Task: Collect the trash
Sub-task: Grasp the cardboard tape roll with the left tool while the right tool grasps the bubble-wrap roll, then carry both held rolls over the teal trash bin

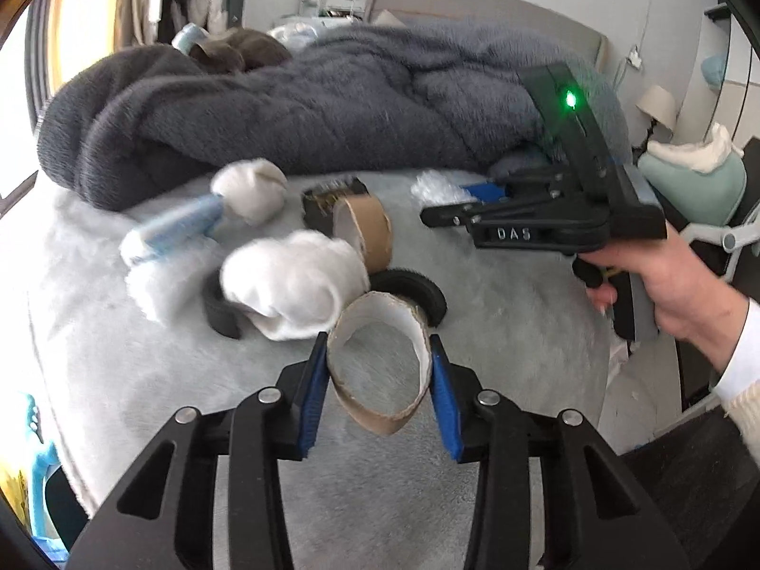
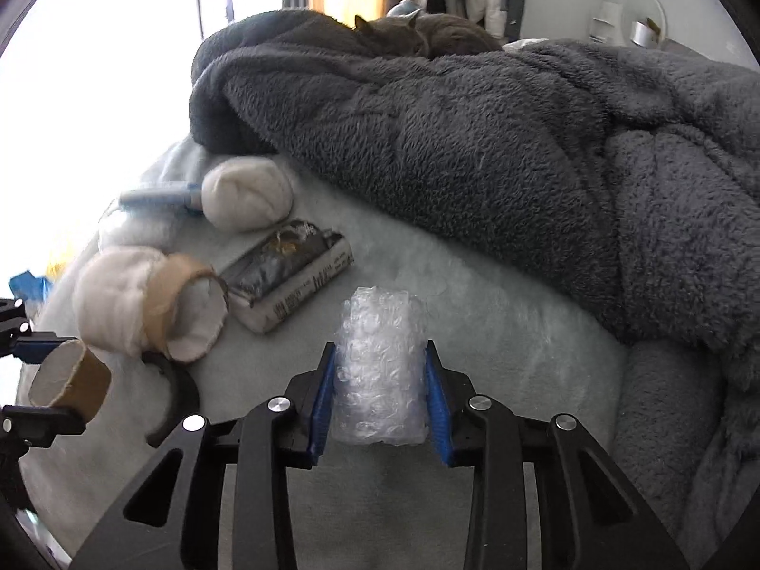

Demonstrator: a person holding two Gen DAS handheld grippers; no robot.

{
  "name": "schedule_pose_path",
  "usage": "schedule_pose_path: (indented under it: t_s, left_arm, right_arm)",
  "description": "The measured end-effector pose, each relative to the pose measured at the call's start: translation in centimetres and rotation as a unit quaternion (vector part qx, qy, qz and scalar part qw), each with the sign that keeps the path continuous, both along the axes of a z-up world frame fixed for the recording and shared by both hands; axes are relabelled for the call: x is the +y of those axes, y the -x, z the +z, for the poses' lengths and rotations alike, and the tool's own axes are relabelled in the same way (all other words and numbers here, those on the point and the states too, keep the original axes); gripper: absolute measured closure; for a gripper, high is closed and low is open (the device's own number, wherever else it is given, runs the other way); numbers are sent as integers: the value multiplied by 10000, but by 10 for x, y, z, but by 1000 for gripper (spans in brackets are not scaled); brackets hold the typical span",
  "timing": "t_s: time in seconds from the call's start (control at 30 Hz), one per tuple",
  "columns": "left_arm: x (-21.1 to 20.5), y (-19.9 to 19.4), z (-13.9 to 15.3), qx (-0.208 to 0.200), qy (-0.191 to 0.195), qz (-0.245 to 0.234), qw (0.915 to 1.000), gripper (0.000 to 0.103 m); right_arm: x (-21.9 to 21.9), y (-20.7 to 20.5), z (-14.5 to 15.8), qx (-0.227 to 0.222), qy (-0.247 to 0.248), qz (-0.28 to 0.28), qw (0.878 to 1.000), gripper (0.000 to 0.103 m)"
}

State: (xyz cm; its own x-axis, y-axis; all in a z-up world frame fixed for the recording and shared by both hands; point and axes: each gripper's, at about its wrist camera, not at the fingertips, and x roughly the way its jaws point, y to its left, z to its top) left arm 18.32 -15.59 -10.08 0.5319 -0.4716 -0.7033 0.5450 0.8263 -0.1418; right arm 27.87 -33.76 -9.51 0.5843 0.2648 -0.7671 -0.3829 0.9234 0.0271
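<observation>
My left gripper (image 1: 380,356) is shut on a squashed cardboard tape core (image 1: 375,375), held just above the pale bed cover; the core also shows at the left edge of the right wrist view (image 2: 71,380). My right gripper (image 2: 380,365) is shut on a roll of bubble wrap (image 2: 380,370); in the left wrist view the gripper (image 1: 456,199) holds it at the far right over the bed. On the cover lie a second cardboard core (image 1: 368,230), two white wads (image 1: 294,280) (image 1: 251,190), a black ring (image 1: 418,289), a crushed box (image 2: 289,270) and a blue-white tube (image 1: 175,225).
A heaped dark grey blanket (image 2: 475,152) covers the far half of the bed, with a grey cat (image 2: 418,33) lying on top. A nightstand lamp (image 1: 658,104) and a teal chair (image 1: 698,180) stand to the right of the bed.
</observation>
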Motion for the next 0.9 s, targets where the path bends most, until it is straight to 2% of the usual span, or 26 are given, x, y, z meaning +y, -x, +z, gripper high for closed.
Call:
schedule_pose_path:
  t_s: [0.3,0.43,0.53,0.8,0.9]
  left_arm:
    - [34,11,30,-373,67,427,9984,60]
    - [54,12,38,-505,35,643,9967,60]
    - [72,9,40,-458,84,936,9945,60]
    - [142,-1,45,-567,133,1970,9787,60]
    - [168,-2,41,-545,102,2225,9733,60]
  right_arm:
    - [12,10,33,10,-764,-565,9955,68]
    - [31,20,48,-103,-773,-594,9952,68]
    - [47,27,61,-239,-713,-569,9955,68]
    - [121,40,76,-358,-794,-66,9962,68]
    - [148,42,78,-403,-841,58,9956,68]
